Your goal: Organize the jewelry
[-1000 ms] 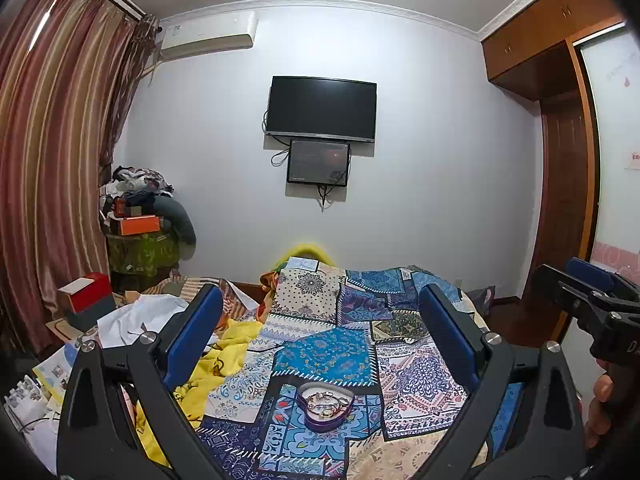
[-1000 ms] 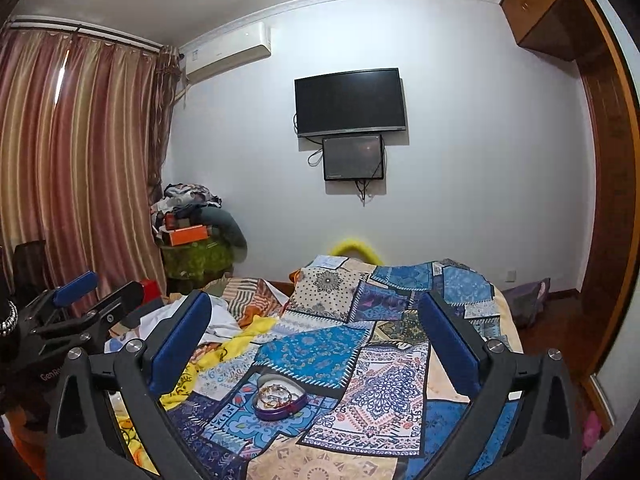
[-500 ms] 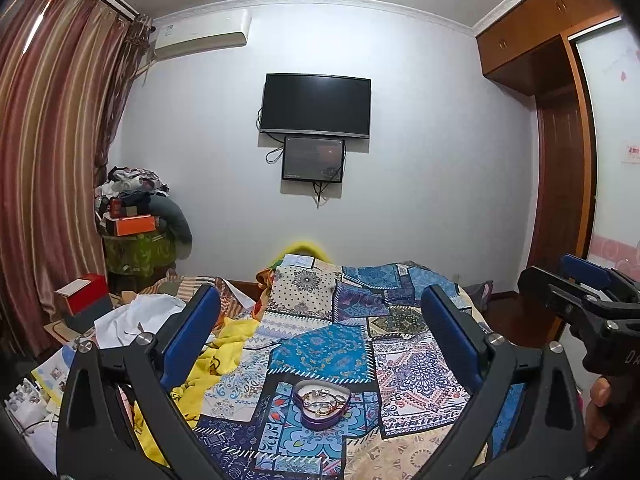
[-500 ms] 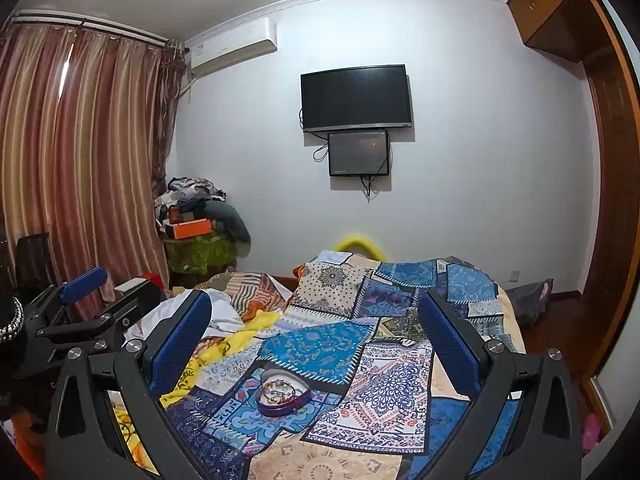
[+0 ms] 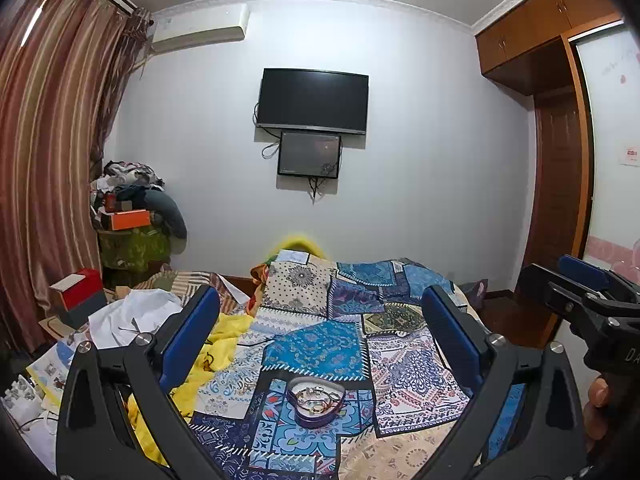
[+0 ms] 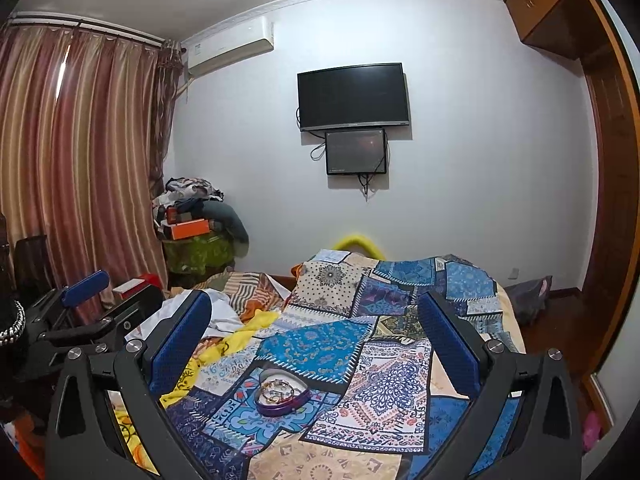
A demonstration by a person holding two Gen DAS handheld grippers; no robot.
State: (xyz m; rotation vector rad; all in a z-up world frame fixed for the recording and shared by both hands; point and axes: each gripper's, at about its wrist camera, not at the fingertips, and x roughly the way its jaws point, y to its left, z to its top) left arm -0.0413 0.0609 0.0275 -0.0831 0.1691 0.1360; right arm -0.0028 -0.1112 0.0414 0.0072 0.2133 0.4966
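A purple heart-shaped tin [image 5: 315,400] holding several gold and silver jewelry pieces sits on the patchwork bedspread [image 5: 320,344]; it also shows in the right wrist view [image 6: 282,394]. My left gripper [image 5: 320,332] is open and empty, held above and short of the tin. My right gripper [image 6: 316,336] is open and empty, likewise above the tin. Each gripper shows at the edge of the other's view: the right one [image 5: 580,284] and the left one [image 6: 92,300].
A yellow cloth [image 5: 216,356] and white clothes [image 5: 132,316] lie on the bed's left side. Boxes [image 5: 78,290] and a clutter pile [image 5: 132,216] stand by the striped curtain. A TV [image 5: 312,100] hangs on the far wall. A wooden wardrobe [image 5: 560,152] stands at right.
Both grippers have tilted and drifted slightly; the tin sits a little higher in the left view. Both stay open and empty.
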